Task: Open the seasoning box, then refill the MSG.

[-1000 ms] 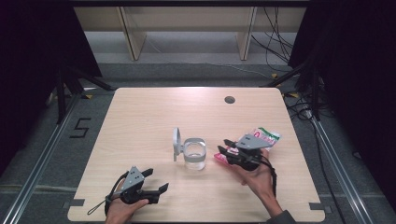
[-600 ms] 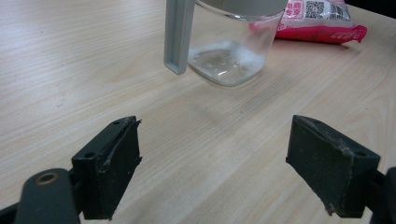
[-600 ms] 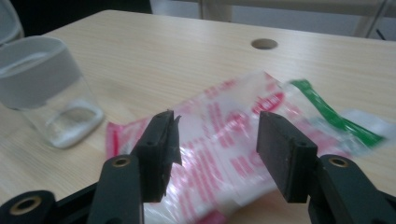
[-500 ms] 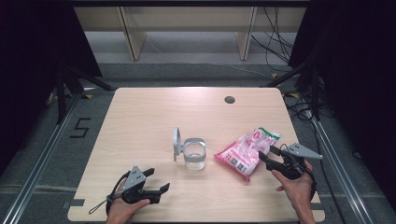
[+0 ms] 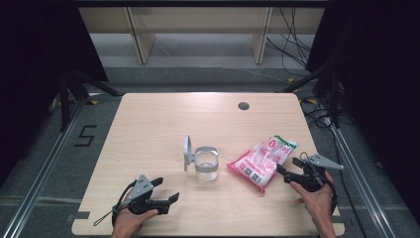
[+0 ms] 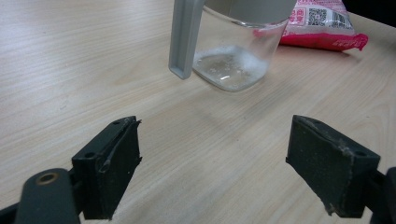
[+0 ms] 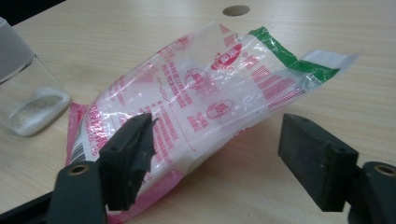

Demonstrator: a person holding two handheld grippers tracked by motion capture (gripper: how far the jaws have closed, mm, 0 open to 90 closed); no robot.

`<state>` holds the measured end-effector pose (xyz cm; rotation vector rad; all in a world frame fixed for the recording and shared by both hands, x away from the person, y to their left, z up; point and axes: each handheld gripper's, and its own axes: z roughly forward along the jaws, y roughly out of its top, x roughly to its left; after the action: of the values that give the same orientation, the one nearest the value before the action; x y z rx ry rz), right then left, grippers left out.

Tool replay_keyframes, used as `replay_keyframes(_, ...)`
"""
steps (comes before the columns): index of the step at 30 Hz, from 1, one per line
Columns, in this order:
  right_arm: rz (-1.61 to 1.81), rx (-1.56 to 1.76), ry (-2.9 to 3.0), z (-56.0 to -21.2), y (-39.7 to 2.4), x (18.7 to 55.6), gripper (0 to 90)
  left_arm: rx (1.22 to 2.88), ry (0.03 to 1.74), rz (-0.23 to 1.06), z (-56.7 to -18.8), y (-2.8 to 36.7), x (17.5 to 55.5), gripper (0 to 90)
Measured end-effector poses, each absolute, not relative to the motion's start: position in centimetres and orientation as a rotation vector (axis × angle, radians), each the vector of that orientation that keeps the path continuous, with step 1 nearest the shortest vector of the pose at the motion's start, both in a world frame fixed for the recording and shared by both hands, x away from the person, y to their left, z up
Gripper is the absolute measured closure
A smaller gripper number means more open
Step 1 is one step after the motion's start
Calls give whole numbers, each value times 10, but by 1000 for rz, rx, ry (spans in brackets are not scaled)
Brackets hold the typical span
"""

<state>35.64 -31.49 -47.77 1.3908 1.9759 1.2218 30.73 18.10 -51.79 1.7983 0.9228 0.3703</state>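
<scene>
A lab: bare wooden table ringed by black curtains, floor rails, loose cables.

The right claw has just been opening, its black jaws wide apart and empty, just short of a crumpled pink-and-clear plastic bag on the pale wooden worktop. A clear glass jar stands far left.

Glossy crinkled plastic bag, clear glass jar, matt wood-grain table

Digit "5" on floor; bag print unreadable.
</scene>
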Motion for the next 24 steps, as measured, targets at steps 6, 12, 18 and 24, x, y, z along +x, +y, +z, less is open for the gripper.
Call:
replay_keyframes(6,1268,1419,2020,-485,-317,359,227,1801,918,372,-516,179,308,163)
replay_keyframes(12,1310,1447,1976,-491,-316,363,189,1828,901,382,-515,178,311,165)
replay_keyframes(18,1302,1428,1995,-493,-316,366,160,1822,901,365,-517,175,310,166)
replay_keyframes(24,1361,1495,1958,-494,-311,373,161,1809,912,364,-517,175,311,168)
